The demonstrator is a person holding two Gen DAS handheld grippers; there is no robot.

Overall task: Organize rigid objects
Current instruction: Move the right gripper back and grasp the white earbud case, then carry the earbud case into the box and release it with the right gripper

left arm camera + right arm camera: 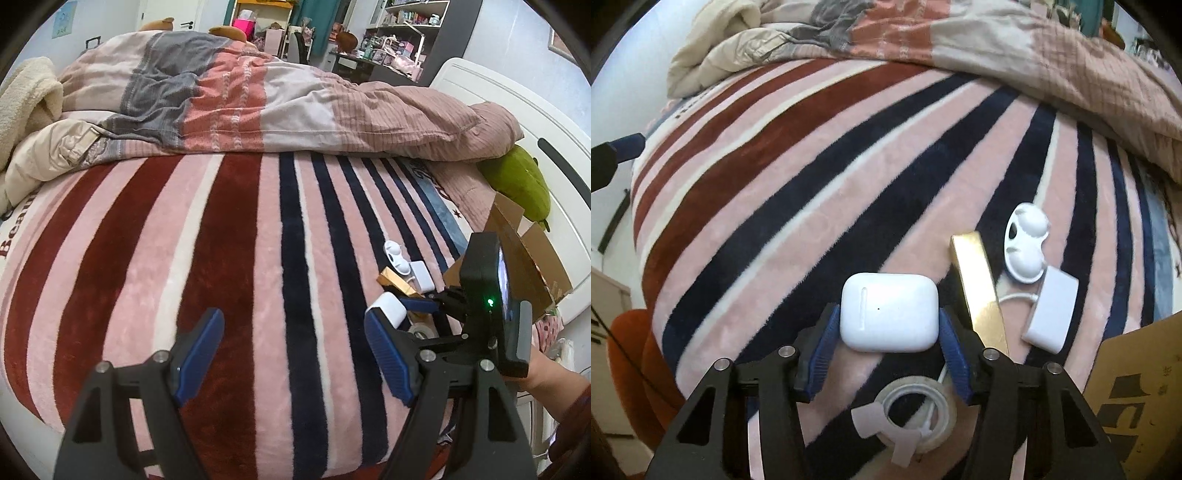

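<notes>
A white earbud case (890,314) lies on the striped blanket (812,184), and my right gripper (889,334) is shut on it, one blue pad against each side. From the left wrist view the same case (388,310) shows at the tip of the right gripper (397,314), with a hand behind it. My left gripper (293,332) hovers open over the blanket (221,240) with nothing between its fingers. Beside the case lie a gold box (979,291), a white charger block (1052,314) with its cable, a white plastic holder (1025,240) and a roll of clear tape (916,410).
An open cardboard box (517,251) stands at the bed's right edge, its wall (1137,387) close to my right gripper. A green plush toy (517,184) lies behind it. A rumpled quilt (258,92) covers the far half of the bed. An orange seat (631,350) stands below the bed's left edge.
</notes>
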